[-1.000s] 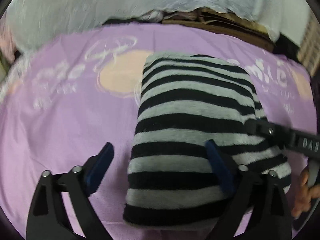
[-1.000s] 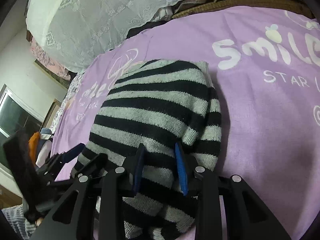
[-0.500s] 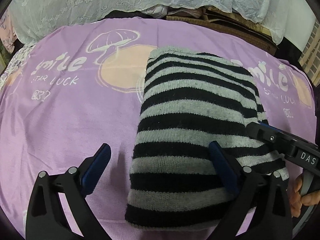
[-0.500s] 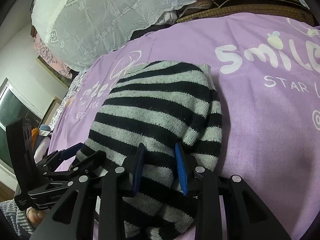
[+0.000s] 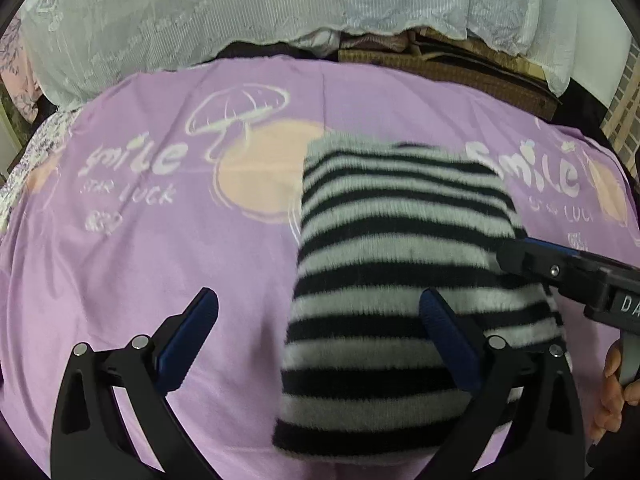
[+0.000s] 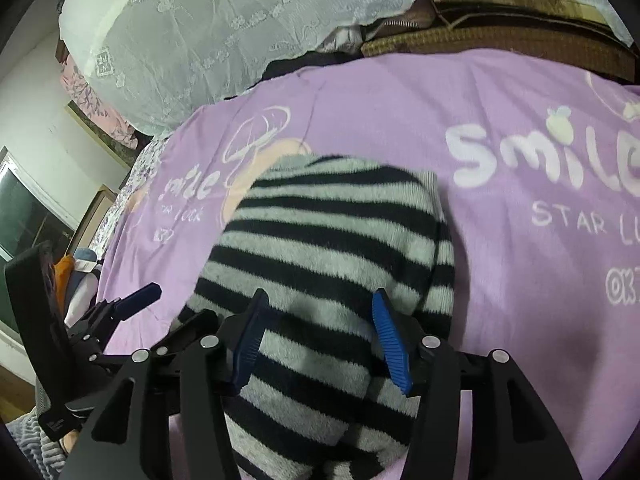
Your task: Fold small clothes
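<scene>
A folded black-and-grey striped sweater (image 5: pixel 392 280) lies on the purple printed bedsheet (image 5: pixel 160 260). My left gripper (image 5: pixel 316 320) hovers open and wide over the sweater's near left edge, its right finger above the knit and its left finger over bare sheet. In the right wrist view the sweater (image 6: pixel 332 232) bulges up between the blue pads of my right gripper (image 6: pixel 320 330). Those jaws are opening and the pads stand apart from the fabric. The right gripper (image 5: pixel 560 268) also reaches in over the sweater's right side in the left wrist view.
White lace cloth (image 5: pixel 240 12) and woven mats (image 5: pixel 460 64) lie beyond the bed's far edge. A person's hand (image 5: pixel 612 392) shows at the right border. A window (image 6: pixel 24 216) and a wall stand to the left. Bare sheet (image 6: pixel 540 300) spreads right of the sweater.
The right gripper's jaws have widened and let go of the pinched sweater fold. Both grippers have lifted a little, so more of the bed shows. The sweater stays in place.
</scene>
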### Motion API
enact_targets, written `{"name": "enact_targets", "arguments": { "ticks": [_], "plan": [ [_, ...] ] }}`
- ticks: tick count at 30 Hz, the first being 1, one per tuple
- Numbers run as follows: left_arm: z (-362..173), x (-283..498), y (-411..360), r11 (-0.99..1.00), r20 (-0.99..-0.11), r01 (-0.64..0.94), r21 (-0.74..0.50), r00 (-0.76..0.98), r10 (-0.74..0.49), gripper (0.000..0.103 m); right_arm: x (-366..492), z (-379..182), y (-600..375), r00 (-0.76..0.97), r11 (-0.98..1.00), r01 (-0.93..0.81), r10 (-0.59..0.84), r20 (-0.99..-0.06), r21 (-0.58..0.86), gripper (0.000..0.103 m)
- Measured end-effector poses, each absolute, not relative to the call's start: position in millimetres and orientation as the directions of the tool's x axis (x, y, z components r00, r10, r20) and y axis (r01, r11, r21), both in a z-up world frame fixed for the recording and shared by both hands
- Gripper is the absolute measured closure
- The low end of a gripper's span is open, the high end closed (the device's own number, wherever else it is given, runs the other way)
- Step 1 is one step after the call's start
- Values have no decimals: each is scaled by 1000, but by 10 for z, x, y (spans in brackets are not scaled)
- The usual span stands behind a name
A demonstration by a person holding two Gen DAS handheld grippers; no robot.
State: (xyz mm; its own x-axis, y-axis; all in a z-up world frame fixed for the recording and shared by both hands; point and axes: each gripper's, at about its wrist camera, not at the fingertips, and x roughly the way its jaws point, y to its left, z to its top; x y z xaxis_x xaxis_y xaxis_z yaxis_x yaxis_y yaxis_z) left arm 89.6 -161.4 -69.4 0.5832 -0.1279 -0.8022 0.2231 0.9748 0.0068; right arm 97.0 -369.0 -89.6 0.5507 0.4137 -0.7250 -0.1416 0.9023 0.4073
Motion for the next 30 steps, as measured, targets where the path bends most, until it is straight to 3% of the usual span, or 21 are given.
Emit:
{"name": "enact_targets", "arguments": {
  "ticks": [10, 15, 26, 30],
  "plan": [
    [-704, 1285, -1628, 973, -810, 230, -1, 570, -136, 4, 1335, -910, -3659, 555, 928, -105, 353, -753, 357, 43],
    [-816, 1356, -1641, 973, -822, 230, -20, 551, -147, 4, 1390, -1060, -3593, 544, 945, -97, 314, -778, 313, 32],
    [-916, 1351, -1640, 971, -832, 236, -35, 531, -160, 4, 1292, -1189, -3568, 578, 956, -145, 292, -762, 256, 31],
    [-778, 1298, -1520, 962, -842, 251, -110, 490, -225, 5, 1130, -1058, -3725, 574, 943, -139, 327, -751, 304, 29]
  ]
}}
